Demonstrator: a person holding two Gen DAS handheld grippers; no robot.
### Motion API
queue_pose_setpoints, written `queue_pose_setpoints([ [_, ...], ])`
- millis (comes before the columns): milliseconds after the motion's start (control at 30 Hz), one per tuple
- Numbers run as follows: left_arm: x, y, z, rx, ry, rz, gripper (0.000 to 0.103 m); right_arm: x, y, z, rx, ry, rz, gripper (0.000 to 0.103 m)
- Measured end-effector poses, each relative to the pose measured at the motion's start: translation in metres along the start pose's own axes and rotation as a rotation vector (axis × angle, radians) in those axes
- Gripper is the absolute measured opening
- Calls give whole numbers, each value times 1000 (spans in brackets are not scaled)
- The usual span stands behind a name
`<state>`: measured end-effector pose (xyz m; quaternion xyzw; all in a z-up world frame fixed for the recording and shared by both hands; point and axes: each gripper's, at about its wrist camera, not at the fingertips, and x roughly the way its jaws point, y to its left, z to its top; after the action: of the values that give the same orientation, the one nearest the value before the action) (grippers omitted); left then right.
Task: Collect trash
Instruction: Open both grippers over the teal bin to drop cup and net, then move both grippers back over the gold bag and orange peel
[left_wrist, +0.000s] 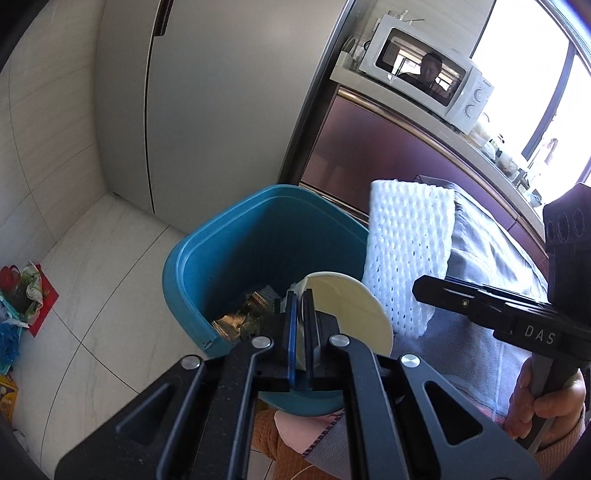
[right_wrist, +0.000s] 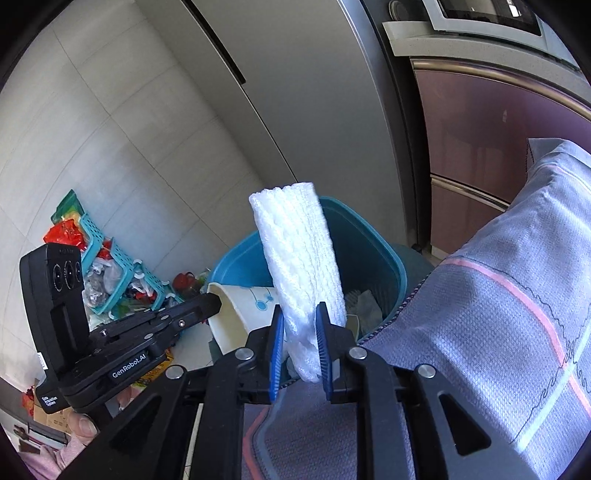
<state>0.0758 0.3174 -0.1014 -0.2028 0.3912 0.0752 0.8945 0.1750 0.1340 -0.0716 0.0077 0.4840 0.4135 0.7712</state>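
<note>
A: Start at the left gripper (left_wrist: 301, 325). What's it got?

B: Its fingers (left_wrist: 291, 332) are clenched on the wall of a paper cup (left_wrist: 351, 314), the cup's open mouth facing the camera, right over the blue bin (left_wrist: 207, 266).

A: And the right gripper (right_wrist: 302, 341)?

B: A white foam net sleeve (right_wrist: 299, 266) stands up between its blue pads (right_wrist: 276, 343), taken near its lower end. The jaws look slightly parted; whether they're pinching the foam or have let go, I can't tell. It sits just above the bin's near edge, beside a striped grey cloth (right_wrist: 498, 332) draped on the surface.

A: How will those two handle?

B: Both look very light. The cup is thin and would likely crush if squeezed harder; the rim wall is a fair hold. The foam is soft and springy, so it probably compresses and could cling to the pads on letting go. Mid-length would steady it better.

A: The bin?

B: Already holds wrappers (left_wrist: 240, 317). More litter lies on the floor (left_wrist: 92, 258) by a teal basket (right_wrist: 110, 266).
</note>
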Motion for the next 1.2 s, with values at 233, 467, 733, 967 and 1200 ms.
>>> queue_pose_setpoints([
  [233,14,-2,2,-8,4,9,4,2,-4,-2,17,2,-7,28],
  [467,9,-8,1,4,-12,-15,10,-5,-9,-6,35,-16,9,29],
  [733,-16,-23,-1,54,-57,-106,36,-37,-18,-21,45,-71,34,33],
  [967,-32,-72,-9,173,-76,-225,45,-94,-36,-43,56,-168,6,37],
  [1200,-29,-144,-28,327,-21,-361,47,-165,-71,-87,136,-283,-113,41],
])
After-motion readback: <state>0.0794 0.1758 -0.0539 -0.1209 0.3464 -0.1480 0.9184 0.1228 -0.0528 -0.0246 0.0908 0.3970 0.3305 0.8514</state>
